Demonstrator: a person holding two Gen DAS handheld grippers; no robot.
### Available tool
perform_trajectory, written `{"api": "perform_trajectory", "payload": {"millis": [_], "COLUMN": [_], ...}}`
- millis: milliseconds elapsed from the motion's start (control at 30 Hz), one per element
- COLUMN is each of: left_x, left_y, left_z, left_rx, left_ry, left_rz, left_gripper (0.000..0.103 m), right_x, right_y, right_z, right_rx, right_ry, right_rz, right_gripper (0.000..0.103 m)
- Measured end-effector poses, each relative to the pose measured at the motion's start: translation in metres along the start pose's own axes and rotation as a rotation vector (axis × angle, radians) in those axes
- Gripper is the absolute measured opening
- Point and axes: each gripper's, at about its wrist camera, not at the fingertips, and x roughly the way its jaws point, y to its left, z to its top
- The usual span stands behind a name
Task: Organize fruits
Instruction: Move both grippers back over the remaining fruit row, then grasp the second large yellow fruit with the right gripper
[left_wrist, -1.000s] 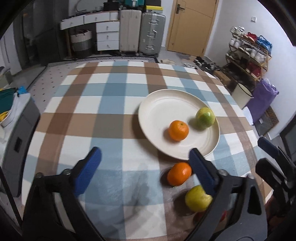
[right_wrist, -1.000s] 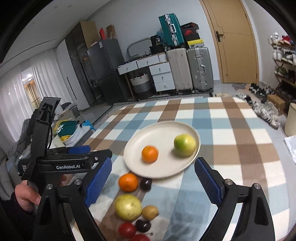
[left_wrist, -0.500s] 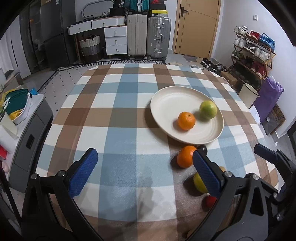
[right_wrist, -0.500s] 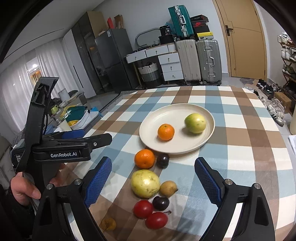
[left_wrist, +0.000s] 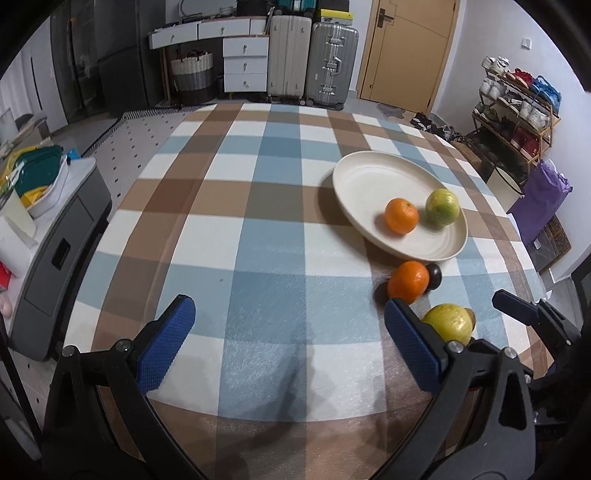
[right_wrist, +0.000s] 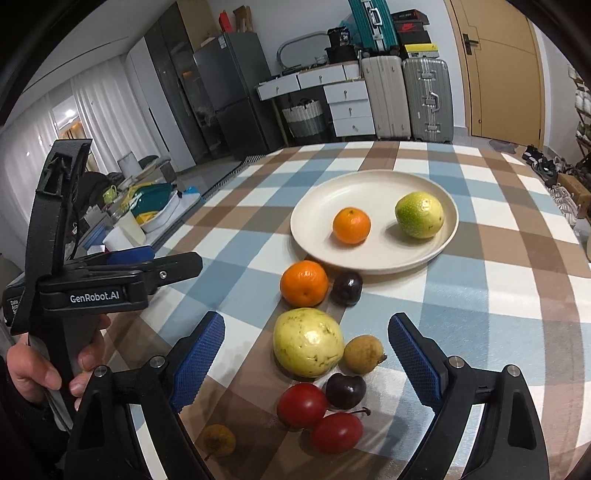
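Two fruits plated, at least eight waiting on the checked tablecloth (right_wrist: 491, 295).
From left to right: the left gripper (left_wrist: 284, 343) hangs spread wide and empty over bare cloth; the right gripper (right_wrist: 306, 354), equally agape, brackets a yellow guava (right_wrist: 308, 341) without touching it. On the cream plate (right_wrist: 332, 195) sit a tangerine (right_wrist: 351, 225) and a green citrus (right_wrist: 419, 214). Only the right wrist view shows the red plums (right_wrist: 301, 404), dark cherries (right_wrist: 345, 389) and a hand (right_wrist: 44, 369) gripping the left tool.
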Motion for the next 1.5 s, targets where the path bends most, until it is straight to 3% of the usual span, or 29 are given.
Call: {"api": "perform_trajectory", "payload": {"millis": [167,267,433,767,967,1133,1500], "left_x": [0.01,0.016,0.022,0.027,0.029,0.031,0.035], "left_y": [0.015,0.023,0.029,0.031,0.032,0.032,0.013], "left_z": [-0.003,-0.004,-0.006,-0.005,-0.006,-0.007,-0.004], "left_rx": [-0.039,-0.059,-0.075,-0.081,-0.089,-0.091,-0.067], "left_ry": [0.03,0.045,0.062,0.071,0.078,0.09,0.094], "left_rz": [-0.008,-0.011,-0.016,-0.026,-0.032,-0.053,-0.095], "left_gripper": [0.102,0.102,0.102,0.102,0.102,0.102,0.102], "right_x": [0.009,0.017,0.025,0.038,0.037,0.019,-0.005], "right_y": [0.004,0.004,0.007,0.021,0.018,0.018,0.006], "right_z": [-0.002,-0.003,-0.003,-0.007,-0.008,0.0,0.008], "right_rx": [-0.025,-0.027,-0.057,-0.168,-0.152,-0.115,-0.028], "right_ry": [0.012,0.036,0.056,0.103,0.092,0.013,-0.06], "right_rz": [0.003,0.009,0.001,-0.071,-0.054,-0.019,0.012], "right_gripper": [0.091,0.083,0.078,0.051,0.05,0.05,0.05]}}
